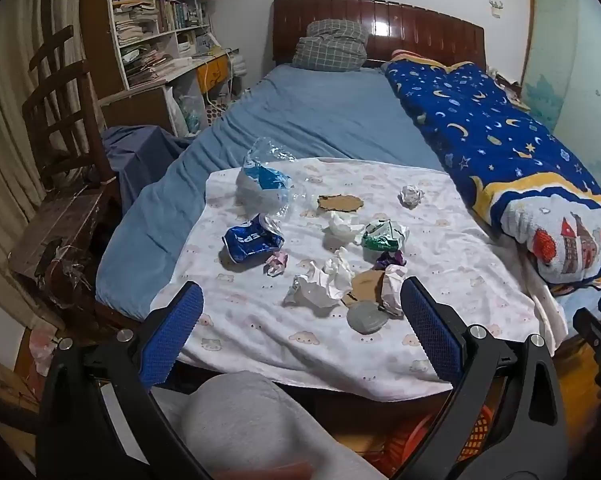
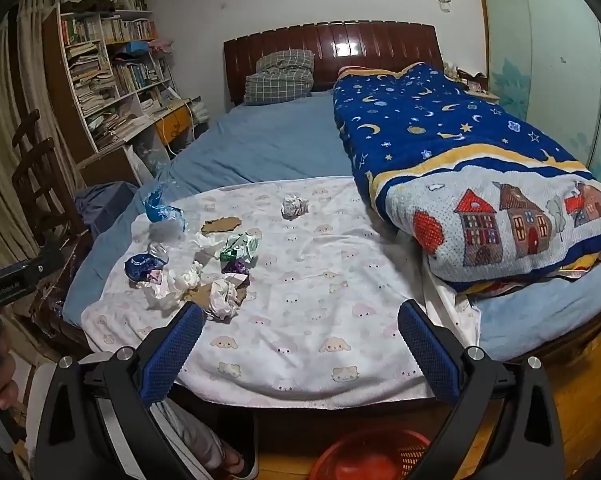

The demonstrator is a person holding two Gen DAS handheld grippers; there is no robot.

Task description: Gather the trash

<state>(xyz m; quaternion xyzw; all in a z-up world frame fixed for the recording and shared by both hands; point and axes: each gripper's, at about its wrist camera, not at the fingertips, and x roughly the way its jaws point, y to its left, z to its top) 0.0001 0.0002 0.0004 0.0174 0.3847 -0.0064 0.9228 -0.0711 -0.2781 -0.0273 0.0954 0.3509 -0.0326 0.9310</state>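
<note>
Trash lies scattered on a white cloth [image 1: 440, 264] spread over the foot of the bed: a crushed blue can [image 1: 252, 242], a clear and blue plastic bag [image 1: 266, 182], a torn cardboard piece [image 1: 340, 203], a green wrapper [image 1: 384, 236], crumpled tissues [image 1: 332, 276], a grey lid [image 1: 366, 318] and a lone paper ball [image 1: 411, 196]. The same pile [image 2: 204, 264] and paper ball [image 2: 294, 206] show in the right wrist view. My left gripper [image 1: 300, 328] is open and empty, just short of the pile. My right gripper [image 2: 300, 340] is open and empty over the cloth's near edge.
A red plastic basket [image 2: 364, 456] stands on the floor below the bed's foot. A folded blue star quilt [image 2: 460, 160] lies on the bed's right side. A wooden chair [image 1: 60, 184] and bookshelves [image 1: 148, 20] stand left. A grey-clad knee [image 1: 236, 420] is below my left gripper.
</note>
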